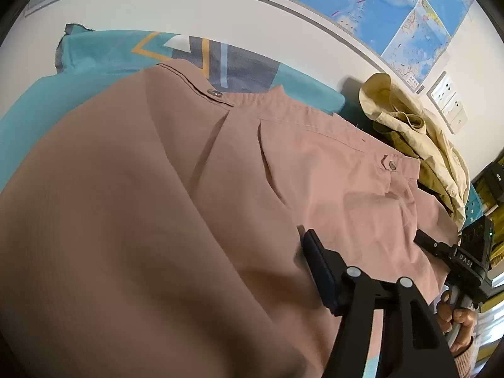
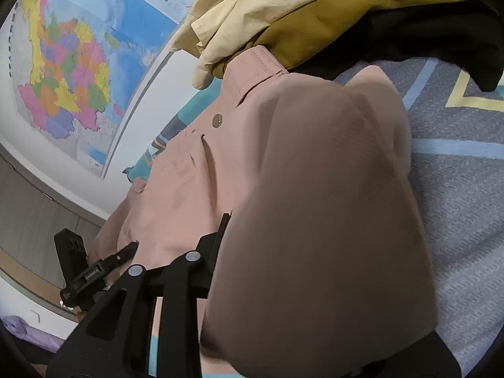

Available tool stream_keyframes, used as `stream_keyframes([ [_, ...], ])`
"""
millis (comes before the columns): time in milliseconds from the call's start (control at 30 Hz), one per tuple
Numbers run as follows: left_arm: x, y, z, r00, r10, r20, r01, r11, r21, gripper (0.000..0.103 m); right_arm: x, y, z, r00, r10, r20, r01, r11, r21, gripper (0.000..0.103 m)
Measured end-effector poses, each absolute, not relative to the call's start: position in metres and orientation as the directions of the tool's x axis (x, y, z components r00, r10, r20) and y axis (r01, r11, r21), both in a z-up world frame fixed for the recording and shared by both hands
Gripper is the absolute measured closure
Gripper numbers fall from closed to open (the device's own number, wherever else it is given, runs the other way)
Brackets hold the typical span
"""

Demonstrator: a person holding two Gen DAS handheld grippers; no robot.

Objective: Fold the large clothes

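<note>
Two claws work one dusty-pink, thin woven pair of trousers (image 1: 195,170) spread over a teal and grey patterned blanket (image 1: 94,53) on the bed, beside a heap of cream and mustard clothes (image 1: 419,138). The left claw (image 1: 302,252) has pink cloth draped over it; whether it pinches I cannot tell. The right claw (image 2: 226,220) is likewise half buried, its grip unclear. The fabric looks light, limp and slippery, so hem corners or the buttoned waistband seem the safest holds.

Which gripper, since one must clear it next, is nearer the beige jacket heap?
Right. The right gripper is at the pink garment's edge beside the beige jacket heap; the left gripper is farther along that garment, away from the heap.
</note>
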State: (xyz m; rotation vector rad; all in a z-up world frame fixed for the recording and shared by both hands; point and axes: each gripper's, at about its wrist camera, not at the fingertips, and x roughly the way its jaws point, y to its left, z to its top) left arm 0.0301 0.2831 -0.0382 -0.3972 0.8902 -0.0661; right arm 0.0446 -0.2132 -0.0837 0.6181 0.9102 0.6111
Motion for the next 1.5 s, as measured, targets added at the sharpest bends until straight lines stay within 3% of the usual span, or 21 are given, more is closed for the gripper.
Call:
stream_keyframes([
  [400, 0.033, 0.28, -0.037, 0.633, -0.218, -0.743, -0.107, 0.926, -0.363, 0.036, 0.053, -0.2, -0.078, 0.467, 0.699, -0.541, -0.225, 0.686, 0.692, 0.062],
  [533, 0.033, 0.281, -0.038, 0.63, -0.209, -0.748, -0.113, 0.928, -0.355, 0.043, 0.052, -0.201, -0.081, 0.458, 0.694, -0.555, -0.227, 0.696, 0.682, 0.08],
  [700, 0.031, 0.283, -0.036, 0.623, -0.217, -0.752, -0.107, 0.928, -0.356, 0.057, 0.048, -0.201, -0.077, 0.437, 0.726, -0.531, -0.262, 0.668, 0.697, 0.084],
  [800, 0.031, 0.282, -0.032, 0.622, -0.22, -0.751, -0.102, 0.929, -0.356, 0.059, 0.049, -0.2, -0.078, 0.43, 0.71, -0.558, -0.254, 0.688, 0.679, 0.075],
  [1000, 0.037, 0.288, -0.037, 0.61, -0.239, -0.755, -0.123, 0.913, -0.388, 0.05, 0.054, -0.195, -0.081, 0.421, 0.736, -0.531, -0.266, 0.66, 0.703, 0.052],
  [1067, 0.038, 0.285, -0.037, 0.612, -0.229, -0.757, -0.123, 0.918, -0.377, 0.05, 0.054, -0.192, -0.079, 0.427, 0.724, -0.542, -0.279, 0.675, 0.683, 0.051],
  [1100, 0.038, 0.284, -0.037, 0.613, -0.223, -0.758, -0.123, 0.921, -0.371, 0.05, 0.055, -0.19, -0.079, 0.43, 0.714, -0.552, -0.283, 0.687, 0.669, 0.054],
  [1167, 0.038, 0.282, -0.036, 0.611, -0.213, -0.762, -0.123, 0.926, -0.357, 0.056, 0.055, -0.186, -0.079, 0.434, 0.697, -0.57, -0.275, 0.705, 0.653, 0.079],
  [1200, 0.038, 0.282, -0.035, 0.609, -0.209, -0.765, -0.126, 0.927, -0.354, 0.059, 0.054, -0.185, -0.079, 0.436, 0.709, -0.554, -0.281, 0.692, 0.664, 0.084],
  [1267, 0.038, 0.285, -0.029, 0.613, -0.216, -0.76, -0.127, 0.922, -0.365, 0.073, 0.051, -0.183, -0.076, 0.438, 0.714, -0.546, -0.295, 0.688, 0.663, 0.086],
  [1367, 0.034, 0.291, -0.015, 0.625, -0.237, -0.744, -0.111, 0.916, -0.385, 0.086, 0.045, -0.188, -0.063, 0.433, 0.757, -0.49, -0.318, 0.637, 0.703, 0.087],
  [1500, 0.012, 0.303, 0.019, 0.663, -0.312, -0.68, -0.05, 0.888, -0.456, 0.088, 0.022, -0.192, -0.031, 0.423, 0.819, -0.387, -0.402, 0.553, 0.73, 0.089],
])
